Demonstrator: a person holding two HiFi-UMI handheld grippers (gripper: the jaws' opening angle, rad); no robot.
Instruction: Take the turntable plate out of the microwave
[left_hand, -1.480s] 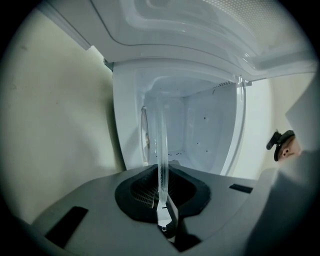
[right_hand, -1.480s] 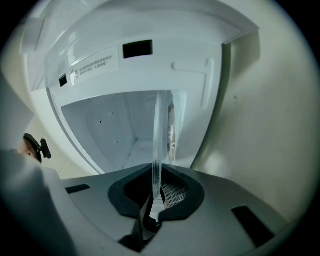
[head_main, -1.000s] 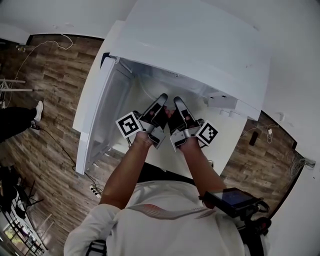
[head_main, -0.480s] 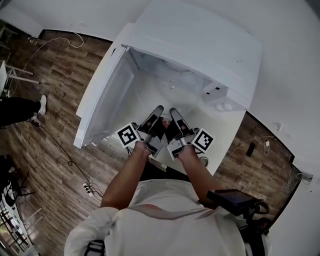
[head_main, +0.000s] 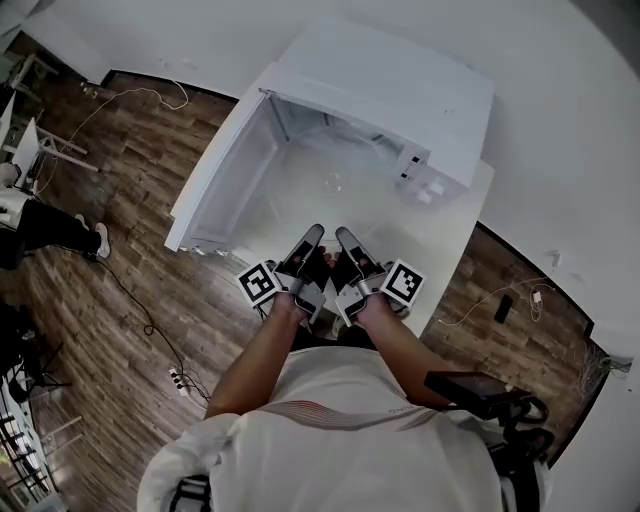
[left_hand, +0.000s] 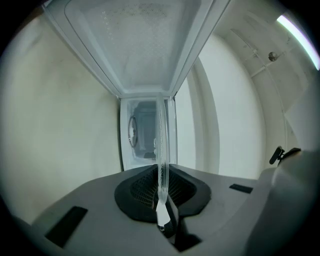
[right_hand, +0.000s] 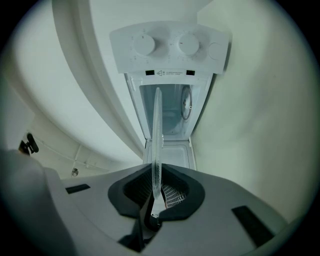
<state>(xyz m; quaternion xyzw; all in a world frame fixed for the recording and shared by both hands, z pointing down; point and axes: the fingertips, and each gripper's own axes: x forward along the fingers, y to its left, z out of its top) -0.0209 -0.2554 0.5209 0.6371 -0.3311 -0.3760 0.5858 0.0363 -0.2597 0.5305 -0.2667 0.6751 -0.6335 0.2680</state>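
- Left claw (head_main: 313, 236) pinches the near rim of the glass turntable plate (head_main: 331, 186).
- Right claw (head_main: 344, 238) pinches the same rim, just beside it.
- The plate is outside the open microwave (head_main: 400, 90), above the tabletop (head_main: 452, 250).

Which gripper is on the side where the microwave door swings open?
The left gripper: the open door is on its side. The right gripper is on the knobs' side. Both grip the plate.
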